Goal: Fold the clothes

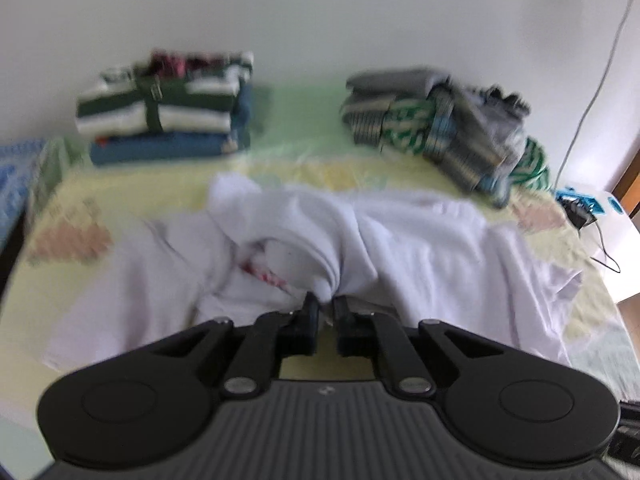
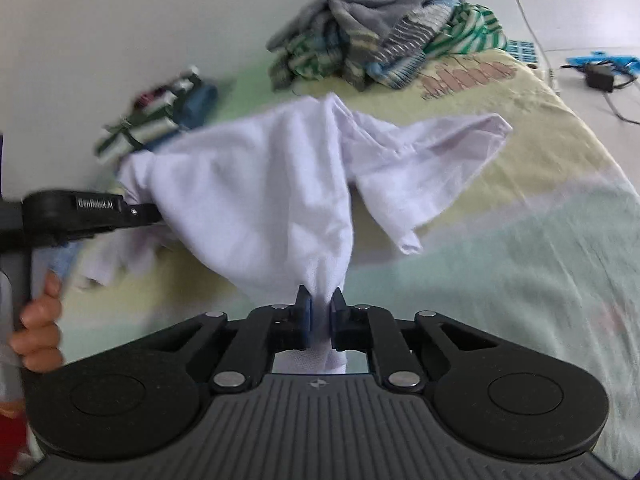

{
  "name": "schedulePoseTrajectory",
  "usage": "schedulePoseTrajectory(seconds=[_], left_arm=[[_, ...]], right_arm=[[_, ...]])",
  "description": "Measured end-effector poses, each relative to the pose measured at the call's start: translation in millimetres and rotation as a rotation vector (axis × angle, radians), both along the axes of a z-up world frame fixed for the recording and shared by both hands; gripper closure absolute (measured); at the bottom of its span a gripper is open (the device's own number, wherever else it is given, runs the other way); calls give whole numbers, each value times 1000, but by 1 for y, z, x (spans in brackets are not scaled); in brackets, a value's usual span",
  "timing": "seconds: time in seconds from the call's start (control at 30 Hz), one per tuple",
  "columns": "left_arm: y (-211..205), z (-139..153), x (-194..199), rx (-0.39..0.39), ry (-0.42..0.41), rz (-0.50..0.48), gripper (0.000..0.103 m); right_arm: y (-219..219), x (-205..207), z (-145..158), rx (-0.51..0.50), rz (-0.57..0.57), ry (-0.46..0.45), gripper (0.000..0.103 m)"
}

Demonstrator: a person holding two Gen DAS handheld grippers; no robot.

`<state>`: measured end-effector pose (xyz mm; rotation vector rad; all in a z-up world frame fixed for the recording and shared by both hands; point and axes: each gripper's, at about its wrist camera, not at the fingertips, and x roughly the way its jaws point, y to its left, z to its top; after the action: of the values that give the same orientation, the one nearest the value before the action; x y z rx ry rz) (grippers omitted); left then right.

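A white garment [image 1: 420, 240] lies rumpled across the pale yellow bed [image 1: 120, 184]. My left gripper [image 1: 326, 304] is shut on a bunched fold of the garment at its near edge; a bit of red print shows in the folds. In the right wrist view the white garment [image 2: 260, 184] hangs lifted off the bed, and my right gripper [image 2: 320, 300] is shut on a pinch of its cloth. The left gripper [image 2: 156, 214] enters from the left there, its tips hidden in the cloth, with a person's hand [image 2: 38, 320] on its handle.
A neat stack of folded clothes [image 1: 168, 108] stands at the back left by the wall. A loose heap of striped clothes [image 1: 444, 128] lies at the back right. A white side surface [image 1: 616, 240] with blue items and cables is right of the bed.
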<state>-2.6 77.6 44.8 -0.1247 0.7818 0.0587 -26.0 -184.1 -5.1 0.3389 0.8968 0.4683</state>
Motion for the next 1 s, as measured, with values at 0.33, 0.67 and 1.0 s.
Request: schedulePoseTrajectory(seconds=[0.33, 0.67, 1.0], left_arm=[[55, 57, -64, 88, 16, 8, 103], [42, -9, -109, 161, 114, -83, 50], [-6, -50, -102, 391, 84, -291, 57]], right_arm=[[-33, -11, 51, 356, 134, 65, 93], [-31, -19, 0, 4, 82, 160, 87], [8, -46, -3, -294, 138, -29, 46]])
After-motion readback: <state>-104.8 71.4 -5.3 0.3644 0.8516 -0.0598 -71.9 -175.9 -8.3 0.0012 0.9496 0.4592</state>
